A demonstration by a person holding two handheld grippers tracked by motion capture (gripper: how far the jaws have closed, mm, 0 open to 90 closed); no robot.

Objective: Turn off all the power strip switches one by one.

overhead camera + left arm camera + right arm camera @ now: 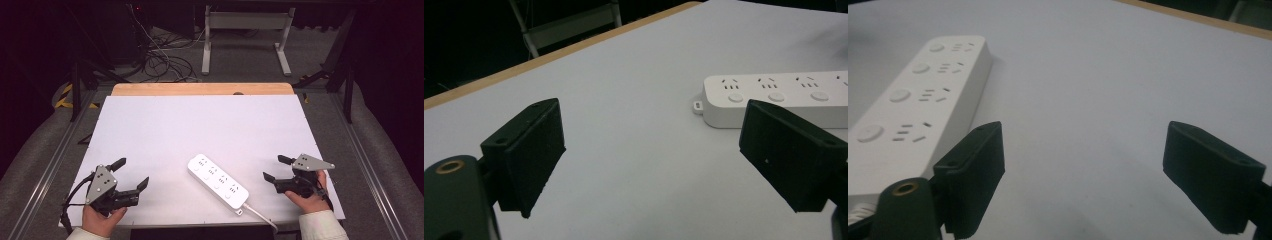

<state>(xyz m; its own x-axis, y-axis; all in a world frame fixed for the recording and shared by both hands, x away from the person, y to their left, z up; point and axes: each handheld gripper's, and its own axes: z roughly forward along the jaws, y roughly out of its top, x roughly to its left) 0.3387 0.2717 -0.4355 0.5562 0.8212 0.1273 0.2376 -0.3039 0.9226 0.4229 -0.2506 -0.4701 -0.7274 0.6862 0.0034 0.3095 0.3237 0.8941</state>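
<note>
A white power strip (217,181) with several sockets and round buttons lies diagonally on the white table top (200,125), near the front edge. My left gripper (132,173) rests at the front left, held by a hand, jaws wide open and nothing between them. In the left gripper view the power strip (774,92) lies beyond the open left gripper (654,150), to the right. My right gripper (275,168) sits at the front right, open and empty, pointing left toward the strip. In the right gripper view the power strip (913,95) lies left of the right gripper (1088,170).
The strip's white cord (260,215) runs off the table's front edge. A wooden strip (200,89) borders the far side. Beyond it on the floor are tangled cables (160,60) and a white metal frame (245,30). Metal rails flank the table.
</note>
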